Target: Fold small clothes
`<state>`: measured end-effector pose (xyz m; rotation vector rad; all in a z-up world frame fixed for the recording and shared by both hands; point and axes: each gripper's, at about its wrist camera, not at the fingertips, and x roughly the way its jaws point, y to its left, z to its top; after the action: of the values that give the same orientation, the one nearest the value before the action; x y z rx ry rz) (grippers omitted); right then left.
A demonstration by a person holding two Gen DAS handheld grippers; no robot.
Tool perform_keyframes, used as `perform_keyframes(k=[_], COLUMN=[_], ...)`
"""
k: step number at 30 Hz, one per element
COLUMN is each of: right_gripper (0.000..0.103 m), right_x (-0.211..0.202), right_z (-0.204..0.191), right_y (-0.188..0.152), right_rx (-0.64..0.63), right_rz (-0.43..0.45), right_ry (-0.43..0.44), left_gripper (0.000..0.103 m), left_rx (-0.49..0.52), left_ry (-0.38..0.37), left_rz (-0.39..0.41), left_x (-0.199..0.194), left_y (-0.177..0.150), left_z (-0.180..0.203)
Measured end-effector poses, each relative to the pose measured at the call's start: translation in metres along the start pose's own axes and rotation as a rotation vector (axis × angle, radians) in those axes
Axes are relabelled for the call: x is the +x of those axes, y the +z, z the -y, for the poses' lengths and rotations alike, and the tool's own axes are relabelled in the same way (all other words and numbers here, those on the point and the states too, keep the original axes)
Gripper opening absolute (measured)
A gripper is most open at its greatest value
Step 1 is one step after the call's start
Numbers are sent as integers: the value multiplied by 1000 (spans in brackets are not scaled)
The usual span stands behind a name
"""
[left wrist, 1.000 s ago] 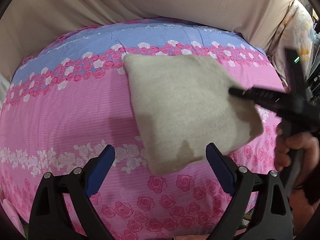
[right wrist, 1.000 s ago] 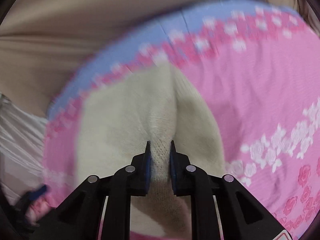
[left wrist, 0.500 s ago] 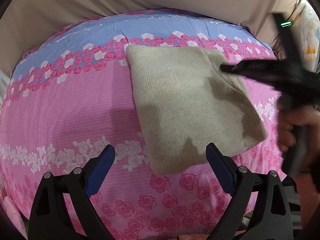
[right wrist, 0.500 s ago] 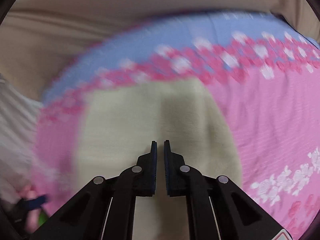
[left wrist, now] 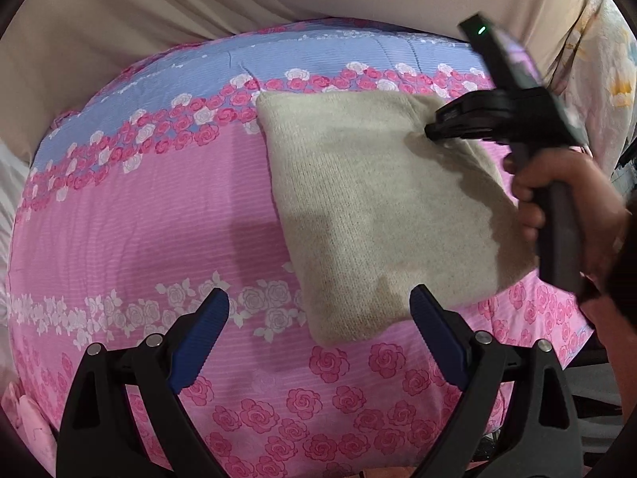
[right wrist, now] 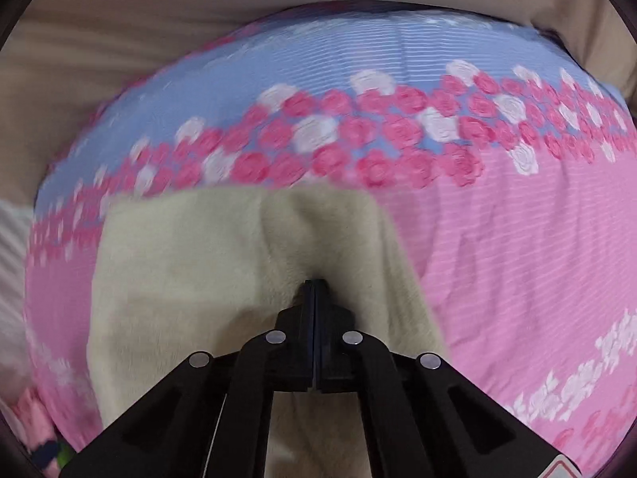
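Nearest the left wrist camera, the left gripper [left wrist: 318, 318] stands with its jaws wide apart and nothing between them, its 2 blue pads [left wrist: 199, 332] hanging over the pink rose-printed bedcover [left wrist: 159, 219]. The near corner of the folded beige knit garment [left wrist: 378, 207] lies just beyond and between those pads, not touched by either.

The garment is a thick, roughly 4-sided pad lying flat on the bedcover. Its long axis runs from that near corner away toward the band of roses and the blue stripe, and it leans to the right side of the left view.

Farther on, the right gripper [right wrist: 314, 285] is over the far right part of the garment, with a person's hand [left wrist: 557, 199] round its handle. Its jaws are pressed fully together. In the right wrist view the tips sit in a shallow dip in the knit, so they appear to touch or press the top surface; no fabric shows between the pads, and I judge nothing is held.

The coming move turns on this: the garment lies straight ahead of the left jaws, near corner first, while the right tips are already on its far end. So the left hand looks nearer to the near edge and the right to the far edge. A last smoothing or another fold along the long axis seems likely, though the fold already looks close to finished

Beyond the bedcover hangs a beige cloth [left wrist: 199, 12]
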<state>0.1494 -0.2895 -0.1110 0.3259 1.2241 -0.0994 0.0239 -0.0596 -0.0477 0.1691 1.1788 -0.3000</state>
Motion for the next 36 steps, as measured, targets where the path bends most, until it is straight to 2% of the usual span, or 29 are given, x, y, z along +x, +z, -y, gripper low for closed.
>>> perform_keyframes(k=[3, 7, 8, 11, 13, 16, 19, 21, 23, 25, 26, 28, 29, 30, 31, 32, 33, 35, 36], right_gripper=[0, 30, 32, 33, 33, 34, 33, 23, 22, 28, 37, 46, 42, 30, 9, 9, 8, 7, 7], right_x=[-26, -74, -80, -87, -89, -101, -104, -112, -118, -119, -115, -102, -93, -82, -75, -73, -80, -100, -105], right_z=[15, 26, 30, 51, 60, 56, 46, 44, 44, 44, 43, 44, 45, 47, 49, 51, 52, 54, 56], right_y=[-1, -37, -49, -85, -108, -133, -144, -147, -145, -145, -145, -150, -152, -155, -157, -157, -156, -153, -152], right_rx=[97, 58, 55, 101, 146, 138, 95, 80, 74, 58, 49, 47, 46, 48, 52, 67, 77, 83, 73], right_rz=[30, 146, 155, 115, 93, 92, 86, 120, 132, 129, 114, 69, 49, 25, 8, 3, 20, 64, 71], right_ry=[77, 50, 39, 41, 91, 106, 91, 63, 69, 71, 72, 84, 86, 77, 89, 104, 104, 121, 120], left_gripper=[90, 90, 90, 90, 90, 90, 90, 90, 90, 90, 90, 90, 90, 90, 88, 83, 69, 67, 67], left_rx=[25, 42, 45, 39, 35, 35, 43, 47, 47, 41, 34, 7, -12, -37, -68, -101, -140, -190, -232], left_ry=[10, 16, 17, 10, 5, -7, -21, -26, -29, -36, -40, -67, -88, -109, -137, -171, -209, -212, -247], left_rz=[19, 13, 10, 4, -3, -16, -24, -27, -24, -26, -33, -60, -73, -88, -104, -114, -140, -181, -203], left_x=[-4, -2, -1, 2, 5, 10, 13, 15, 15, 17, 19, 25, 29, 34, 40, 47, 57, 70, 77], left_y=[-1, -4, -5, -4, -3, -2, -1, 0, 0, 0, 0, -1, -2, -3, -4, -5, -8, -12, -15], left_z=[4, 7, 7, 7, 8, 13, 19, 23, 24, 25, 25, 23, 20, 17, 12, 7, -2, -13, -21])
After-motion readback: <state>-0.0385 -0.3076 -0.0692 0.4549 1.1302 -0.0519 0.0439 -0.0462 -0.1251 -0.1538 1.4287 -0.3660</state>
